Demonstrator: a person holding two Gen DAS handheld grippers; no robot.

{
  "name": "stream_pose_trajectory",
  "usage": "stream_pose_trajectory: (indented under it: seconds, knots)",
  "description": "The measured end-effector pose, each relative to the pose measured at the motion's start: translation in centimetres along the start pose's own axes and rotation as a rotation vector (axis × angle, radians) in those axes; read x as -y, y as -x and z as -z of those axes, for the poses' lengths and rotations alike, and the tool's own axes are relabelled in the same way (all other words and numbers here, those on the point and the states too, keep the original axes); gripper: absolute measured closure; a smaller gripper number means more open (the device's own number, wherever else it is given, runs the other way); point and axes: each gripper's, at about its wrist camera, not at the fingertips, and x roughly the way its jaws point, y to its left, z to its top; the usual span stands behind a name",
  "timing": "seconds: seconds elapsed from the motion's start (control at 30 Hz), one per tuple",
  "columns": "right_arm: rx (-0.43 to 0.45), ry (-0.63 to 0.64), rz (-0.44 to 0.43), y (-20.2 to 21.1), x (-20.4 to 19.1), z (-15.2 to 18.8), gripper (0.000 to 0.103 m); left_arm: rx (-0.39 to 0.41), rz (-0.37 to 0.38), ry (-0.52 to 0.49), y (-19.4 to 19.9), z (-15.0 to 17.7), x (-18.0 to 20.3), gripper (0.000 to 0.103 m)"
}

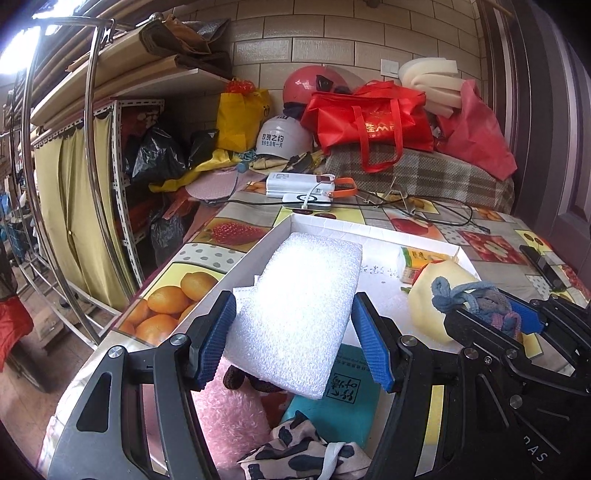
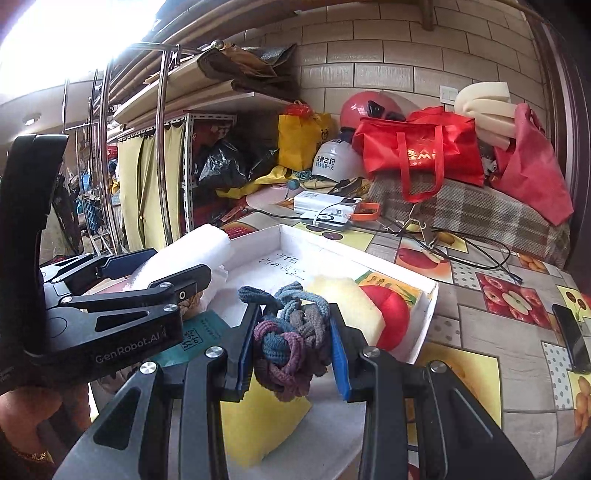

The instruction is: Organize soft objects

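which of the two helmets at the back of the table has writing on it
The white helmet, lower and nearer the table edge, carries dark printed characters. The red helmet behind it, beside the red bag, shows no writing.

We are in a cluttered home storeroom: a brick-tiled wall [image 1: 332, 33], metal shelves [image 1: 122, 155] hung with curtains, helmets [image 1: 284, 138], red shopping bags [image 1: 369, 122], foam rolls [image 1: 432, 83], and a table [image 1: 229, 232] covered with fruit-print oilcloth
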Motion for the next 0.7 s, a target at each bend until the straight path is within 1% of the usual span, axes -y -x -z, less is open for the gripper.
stream_pose_trajectory:
  seconds: [0.03,0.1,0.13,0.17,0.2,0.23,0.27,0.3,0.4,0.7]
  knots:
    - [-0.005,0.001,0.004,0.0,0.0,0.0,0.068,-0.001,-0.008,-0.005,0.0,0.0,0.1,0.037]
    - [-0.011,-0.001,0.012,-0.2,0.0,-0.1,0.068,-0.002,-0.034,-0.012,-0.1,0.0,0.3,0.034]
    - [-0.014,-0.002,0.014,-0.3,0.0,-0.1,0.065,-0.002,-0.047,-0.012,-0.1,0.0,0.3,0.028]
    - [-0.015,-0.002,0.018,-0.3,0.0,-0.1,0.057,0.001,-0.062,-0.010,0.0,0.0,0.2,0.019]
    - [-0.012,-0.003,0.022,-0.2,0.0,-0.2,0.049,0.007,-0.083,0.001,0.1,0.1,0.1,0.017]
    - [-0.007,-0.011,0.028,-0.1,0.1,-0.1,0.039,0.013,-0.094,0.019,0.2,0.1,-0.3,0.013]
    - [-0.003,-0.021,0.030,0.0,0.4,-0.1,0.025,0.016,-0.099,0.039,0.3,0.1,-0.7,0.005]
    - [0.000,-0.035,0.032,0.0,0.6,-0.1,0.019,0.014,-0.098,0.057,0.3,0.2,-1.0,0.000]
    - [0.000,-0.033,0.036,-0.1,0.7,-0.1,0.018,0.012,-0.097,0.067,0.3,0.2,-1.3,0.000]
    - [0.033,-0.029,0.049,0.5,0.7,-0.1,0.015,0.027,-0.086,0.075,0.6,0.2,-1.5,0.000]
